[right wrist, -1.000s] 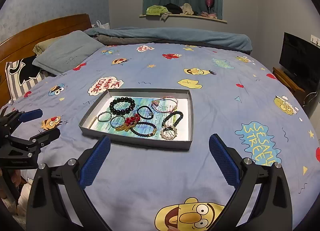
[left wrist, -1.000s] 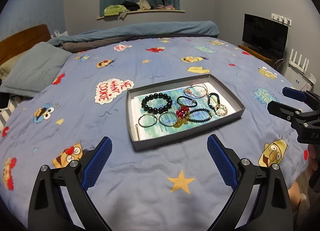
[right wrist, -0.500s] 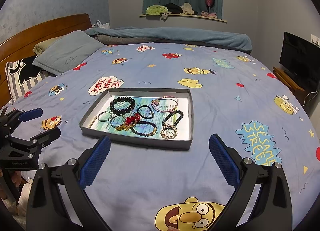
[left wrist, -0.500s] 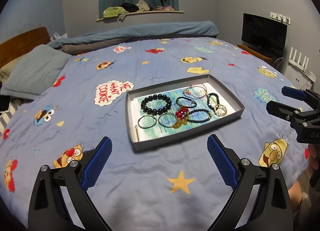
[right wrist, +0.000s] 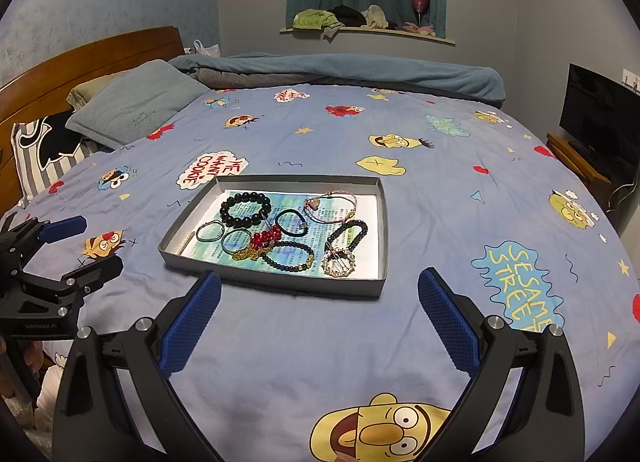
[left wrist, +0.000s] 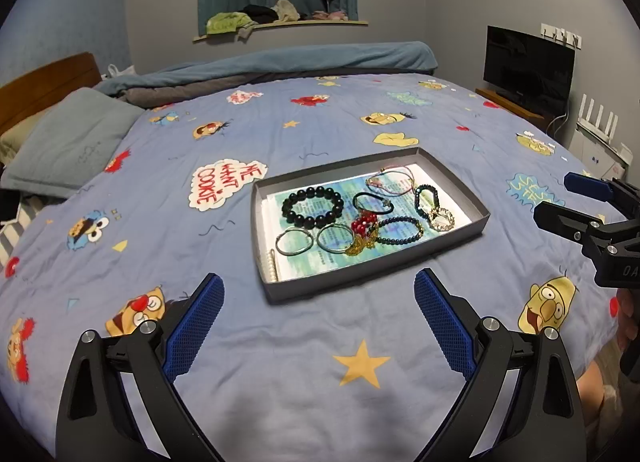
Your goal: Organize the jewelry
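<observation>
Right, risk notes, left side to right. Left gripper: jaws spread wide, nothing between them, hovering over the bedspread short of the tray. Right gripper: same, spread and empty, near the tray's front wall.

All the jewelry sits inside the tray, on a printed paper liner. One frame fits either a sorted tray or one waiting to be sorted, so no call on stage.

Hazards, left to right in the left wrist view:
- Thin pearl strand lies tight against the left wall. Fingers are wide, so a pinch there likely hits the wall or scrapes the liner.
- Two thin silver rings lie flat with their edges close together. Low profile, so pads may slide over them or take both.
- Black bead bracelet is the chunkiest and easiest, but beads roll under a pinch.
- Red bead cluster overlaps a gold chain and touches the dark bead strand. Lifting one probably drags the others.
- Black cord loop and pink cord bracelet are close together, a snag risk.
- Round openwork pendant touches the dark green bracelet. Same tangle issue.

The tray is light card on a soft bed. Pushing down could tip it or slide it, and the liner could lift with a piece.
</observation>
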The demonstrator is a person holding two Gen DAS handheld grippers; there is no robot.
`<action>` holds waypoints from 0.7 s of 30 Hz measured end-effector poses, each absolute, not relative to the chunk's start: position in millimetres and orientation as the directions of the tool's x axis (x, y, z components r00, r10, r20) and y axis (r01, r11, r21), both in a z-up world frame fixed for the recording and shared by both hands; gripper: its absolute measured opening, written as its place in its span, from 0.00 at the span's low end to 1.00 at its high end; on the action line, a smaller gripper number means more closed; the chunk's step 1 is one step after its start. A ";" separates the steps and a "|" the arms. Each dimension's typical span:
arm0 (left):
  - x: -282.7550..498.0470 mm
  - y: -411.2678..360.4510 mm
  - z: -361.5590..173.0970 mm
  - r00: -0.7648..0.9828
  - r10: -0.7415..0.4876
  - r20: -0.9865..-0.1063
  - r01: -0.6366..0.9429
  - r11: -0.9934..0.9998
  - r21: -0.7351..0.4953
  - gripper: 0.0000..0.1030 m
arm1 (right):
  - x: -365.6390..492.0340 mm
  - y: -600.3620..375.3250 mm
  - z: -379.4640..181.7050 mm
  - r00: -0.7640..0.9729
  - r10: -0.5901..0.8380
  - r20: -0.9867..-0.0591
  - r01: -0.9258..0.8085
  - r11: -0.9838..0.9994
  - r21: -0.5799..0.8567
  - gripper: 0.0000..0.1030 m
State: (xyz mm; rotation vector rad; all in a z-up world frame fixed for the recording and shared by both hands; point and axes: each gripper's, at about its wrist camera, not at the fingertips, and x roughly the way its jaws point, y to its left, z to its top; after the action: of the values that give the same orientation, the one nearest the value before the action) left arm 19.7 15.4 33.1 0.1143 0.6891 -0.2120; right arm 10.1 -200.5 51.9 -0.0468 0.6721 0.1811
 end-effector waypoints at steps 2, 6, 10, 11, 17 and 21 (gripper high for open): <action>19.7 15.3 32.9 0.751 -0.155 -0.642 0.231 0.972 0.035 0.93 | 10.1 -200.2 51.8 0.767 0.152 -0.623 -0.182 0.983 0.015 0.95; 19.5 14.9 32.9 0.750 -0.156 -0.643 0.233 0.972 0.036 0.93 | 10.2 -200.3 51.6 0.766 0.153 -0.624 -0.182 0.983 0.017 0.95; 19.5 14.9 32.5 0.750 -0.155 -0.643 0.232 0.972 0.036 0.93 | 10.8 -199.1 49.8 0.764 0.154 -0.627 -0.183 0.983 0.019 0.95; 19.3 14.7 32.6 0.750 -0.155 -0.643 0.233 0.972 0.037 0.93 | 11.0 -198.8 49.3 0.763 0.154 -0.627 -0.182 0.983 0.019 0.95; 19.7 15.3 30.8 0.754 -0.153 -0.639 0.227 0.973 0.034 0.93 | 11.2 -198.9 48.7 0.762 0.156 -0.628 -0.184 0.983 0.022 0.95; 21.4 16.9 28.9 0.752 -0.162 -0.639 0.226 0.974 0.020 0.93 | 11.8 -198.5 47.9 0.761 0.154 -0.630 -0.183 0.983 0.020 0.95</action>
State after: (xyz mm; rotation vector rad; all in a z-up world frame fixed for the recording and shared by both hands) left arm 21.4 16.9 28.9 0.0982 0.6878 -0.2123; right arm 11.8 -198.5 47.9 -0.0440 0.6821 0.1836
